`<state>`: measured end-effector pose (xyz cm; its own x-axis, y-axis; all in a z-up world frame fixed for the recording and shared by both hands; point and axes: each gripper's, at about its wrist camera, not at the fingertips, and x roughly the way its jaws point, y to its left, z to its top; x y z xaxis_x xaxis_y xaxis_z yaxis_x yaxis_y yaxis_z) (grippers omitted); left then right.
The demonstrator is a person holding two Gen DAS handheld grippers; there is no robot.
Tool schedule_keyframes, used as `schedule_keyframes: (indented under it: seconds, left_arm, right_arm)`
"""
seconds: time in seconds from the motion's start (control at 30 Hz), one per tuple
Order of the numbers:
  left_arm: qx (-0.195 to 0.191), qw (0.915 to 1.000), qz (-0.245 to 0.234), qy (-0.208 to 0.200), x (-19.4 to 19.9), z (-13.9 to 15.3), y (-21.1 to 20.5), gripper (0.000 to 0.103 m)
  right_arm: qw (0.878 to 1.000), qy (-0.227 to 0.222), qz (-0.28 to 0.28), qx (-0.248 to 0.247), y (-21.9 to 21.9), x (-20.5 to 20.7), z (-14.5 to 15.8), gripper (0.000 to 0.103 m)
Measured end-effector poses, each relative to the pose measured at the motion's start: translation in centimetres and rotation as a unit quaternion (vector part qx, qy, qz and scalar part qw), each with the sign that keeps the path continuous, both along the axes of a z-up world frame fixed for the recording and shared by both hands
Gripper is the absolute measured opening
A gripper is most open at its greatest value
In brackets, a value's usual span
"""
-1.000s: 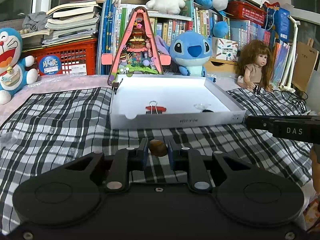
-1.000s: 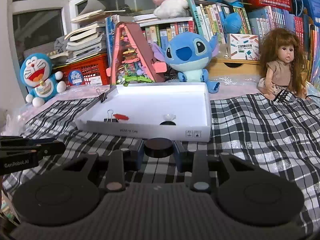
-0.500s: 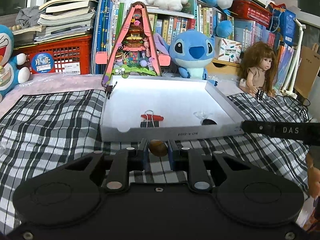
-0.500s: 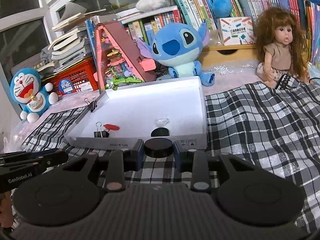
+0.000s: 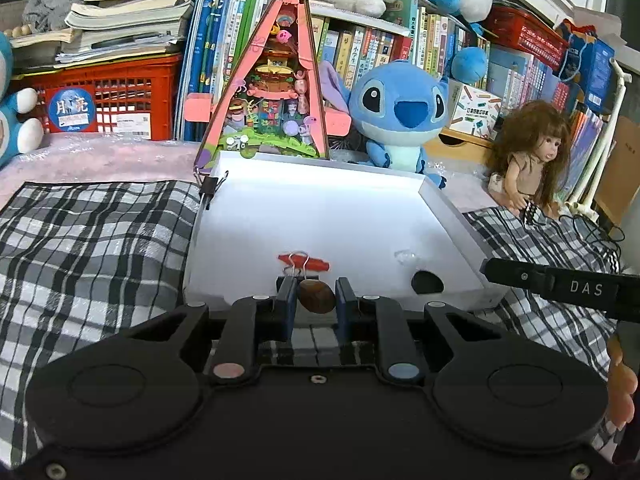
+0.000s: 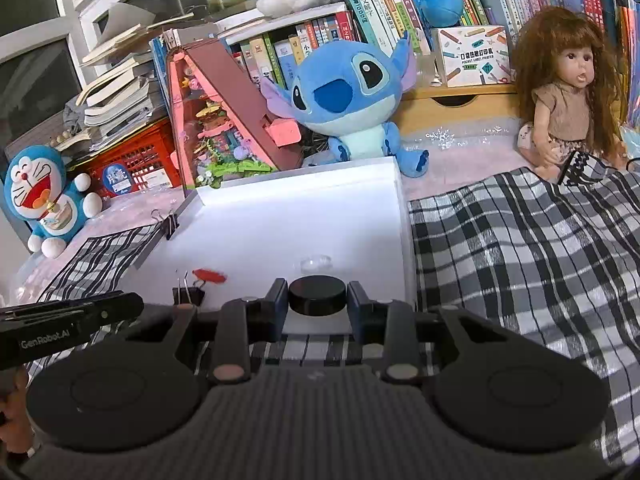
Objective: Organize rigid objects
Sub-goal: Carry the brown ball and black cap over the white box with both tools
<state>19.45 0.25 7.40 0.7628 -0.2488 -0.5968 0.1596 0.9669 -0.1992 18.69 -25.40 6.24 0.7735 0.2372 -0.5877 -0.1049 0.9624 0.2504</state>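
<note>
Left gripper (image 5: 316, 300) clamping brown stone (image 5: 317, 297), right gripper (image 6: 317, 303) clamping black disc (image 6: 317, 300), Doraemon plush (image 6: 40, 196) whole only in right view

The white tray (image 5: 448, 216) looks like smooth matt cardboard, and it lies on a woven black-and-white checked cloth (image 5: 96, 240) with a soft, slightly rumpled surface. The left gripper (image 5: 316, 300) is matt black plastic and pinches a glossy brown stone-like bead (image 5: 317, 297), while the right gripper (image 6: 317, 300), with a ribbed matt body, clamps a smooth black plastic cap (image 6: 317, 297). Near the tray's front edge lie a binder clip (image 5: 296, 270) with shiny wire handles, a glossy red piece (image 5: 316, 265) and a clear glassy piece (image 6: 316, 263).
</note>
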Motion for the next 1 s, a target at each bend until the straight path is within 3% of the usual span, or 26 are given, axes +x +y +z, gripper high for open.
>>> schedule_keyframes:
  seconds: [0.5, 0.73, 1.0]
  left_arm:
    - [-0.018, 0.9989, 0.015, 0.04, 6.8, 0.1, 0.1, 0.019]
    - [-0.025, 0.9979, 0.029, 0.051, 9.8, -0.7, -0.4, 0.019]
    - [-0.01, 0.9974, 0.035, 0.062, 11.7, -2.3, -1.8, 0.019]
  right_arm:
    - [0.999, 0.036, -0.003, 0.008, 0.3, 5.8, 1.0, 0.037]
    - [0.999, 0.049, 0.008, -0.014, 1.9, 8.0, 0.3, 0.037]
    - [0.998, 0.057, 0.004, -0.021, 2.3, 9.8, -0.8, 0.037]
